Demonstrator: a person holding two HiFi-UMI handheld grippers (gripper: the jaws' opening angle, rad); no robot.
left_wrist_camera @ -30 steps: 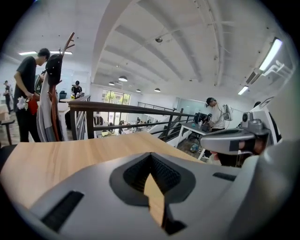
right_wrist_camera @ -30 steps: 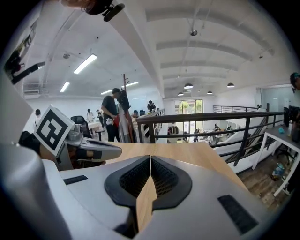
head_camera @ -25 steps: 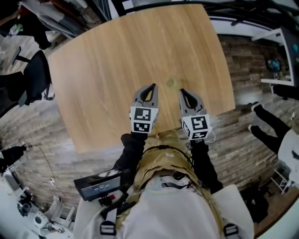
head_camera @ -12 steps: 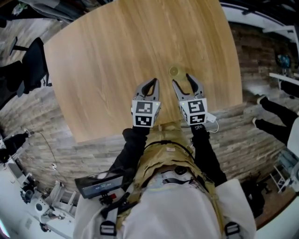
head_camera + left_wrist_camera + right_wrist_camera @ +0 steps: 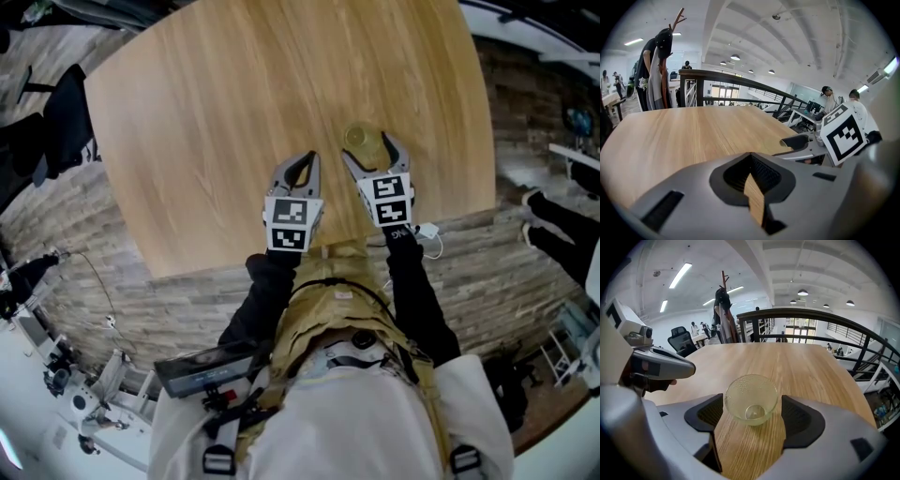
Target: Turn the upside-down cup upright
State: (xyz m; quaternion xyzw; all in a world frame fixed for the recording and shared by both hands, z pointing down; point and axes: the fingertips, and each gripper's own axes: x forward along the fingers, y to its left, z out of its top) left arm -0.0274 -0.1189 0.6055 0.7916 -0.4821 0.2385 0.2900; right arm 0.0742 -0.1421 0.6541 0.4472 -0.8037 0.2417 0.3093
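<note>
Standing on the pale wooden surface (image 5: 234, 112), a small clear cup (image 5: 751, 399) with a pebbled wall sits close to the near edge, right of that edge's middle and well in from the right corner. In the right gripper view its wide rim shows at the top of its outline and its small round base shows low, seen through the glass, so it reads as mouth-up. The head view shows only a round rim with a smaller ring inside and does not settle this.

The right gripper (image 5: 370, 153) points down over the near edge. Its jaws have just been opening and now stand spread wide, with the cup between their tips. A strip of bare wood separates the cup from the right pad. On the other side the cup's edge meets the pad's outline, and contact there cannot be judged. Neither pad squeezes the glass.

The left gripper (image 5: 307, 157) hovers just beside it, also over the near edge, tilted down at the wood. Its jaws are clenched almost together, with only a thin sliver of wood grain showing between the ribbed pads (image 5: 764, 171), and nothing is held.

Black sleeves (image 5: 267, 300) run back from both grippers to the person.
</note>
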